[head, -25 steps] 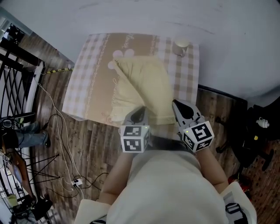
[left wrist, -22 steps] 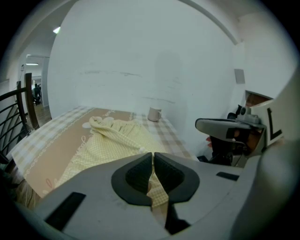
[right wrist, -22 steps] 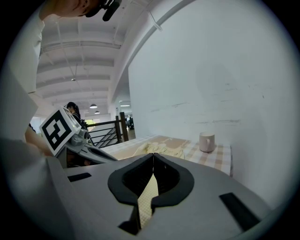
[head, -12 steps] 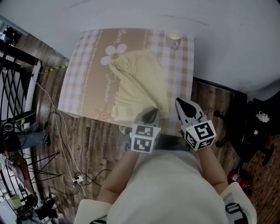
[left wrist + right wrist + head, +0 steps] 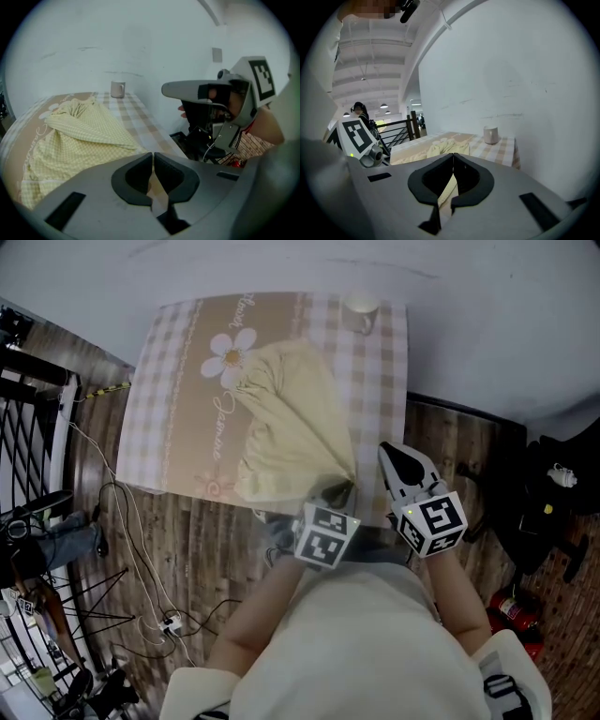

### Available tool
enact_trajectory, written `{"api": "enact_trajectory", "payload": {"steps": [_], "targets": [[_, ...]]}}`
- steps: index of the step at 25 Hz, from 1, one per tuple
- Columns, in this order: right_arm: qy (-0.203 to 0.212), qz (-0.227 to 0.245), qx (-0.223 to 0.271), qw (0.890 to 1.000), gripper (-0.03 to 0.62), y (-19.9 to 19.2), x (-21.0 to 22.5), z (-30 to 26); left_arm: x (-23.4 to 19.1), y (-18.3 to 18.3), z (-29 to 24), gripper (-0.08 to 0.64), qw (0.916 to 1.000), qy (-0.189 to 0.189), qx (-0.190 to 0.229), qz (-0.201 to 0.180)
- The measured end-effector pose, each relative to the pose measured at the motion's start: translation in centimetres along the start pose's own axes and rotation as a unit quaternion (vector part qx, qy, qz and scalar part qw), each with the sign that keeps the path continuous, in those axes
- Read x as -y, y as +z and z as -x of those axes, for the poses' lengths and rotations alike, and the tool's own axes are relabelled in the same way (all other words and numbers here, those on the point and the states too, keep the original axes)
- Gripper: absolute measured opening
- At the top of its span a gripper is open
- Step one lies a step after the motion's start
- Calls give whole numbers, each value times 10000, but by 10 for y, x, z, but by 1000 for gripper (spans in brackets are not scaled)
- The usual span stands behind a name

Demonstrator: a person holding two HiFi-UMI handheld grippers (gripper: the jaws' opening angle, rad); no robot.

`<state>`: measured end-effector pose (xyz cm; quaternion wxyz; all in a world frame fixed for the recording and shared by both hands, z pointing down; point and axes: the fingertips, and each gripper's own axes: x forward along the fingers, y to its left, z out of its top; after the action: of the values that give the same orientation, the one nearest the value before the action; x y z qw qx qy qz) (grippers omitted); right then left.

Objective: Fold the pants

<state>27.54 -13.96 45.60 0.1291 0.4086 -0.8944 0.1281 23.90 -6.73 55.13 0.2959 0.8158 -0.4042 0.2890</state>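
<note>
The pale yellow checked pants [image 5: 286, 423] lie crumpled on the table [image 5: 169, 381], with one flap folded diagonally across them. My left gripper [image 5: 339, 491] is at the table's near edge, right by the pants' near right corner. Its jaws are shut with nothing showing between them [image 5: 153, 154], and the pants [image 5: 79, 136] lie to its left. My right gripper [image 5: 391, 453] hovers over the table's near right corner, just right of the pants. It is shut too [image 5: 453, 155], with no cloth in it, and the pants [image 5: 440, 147] lie beyond its tips.
A white mug [image 5: 361, 310] stands at the table's far right, near the white wall. Left of the table, cables [image 5: 131, 521] trail over the wood floor beside a black railing [image 5: 28, 399]. A red extinguisher [image 5: 511, 601] and dark gear [image 5: 553, 493] are on the right.
My left gripper has moved right along the table's near edge to the pants' near right corner, staying shut. The right gripper has shifted only slightly. The pants lie as before.
</note>
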Motion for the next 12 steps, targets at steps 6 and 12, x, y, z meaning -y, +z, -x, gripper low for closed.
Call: {"api": "enact_trajectory", "payload": {"steps": [6,12], "targets": [[-75,-26,-82,9999,0,-7,3,4,13,-12,-16,17,9989,-161,-289,-324],[-76,3,-62,10000,1,-5,2,4,13,-12,-20,17,9991,-301,-237,-168]]}}
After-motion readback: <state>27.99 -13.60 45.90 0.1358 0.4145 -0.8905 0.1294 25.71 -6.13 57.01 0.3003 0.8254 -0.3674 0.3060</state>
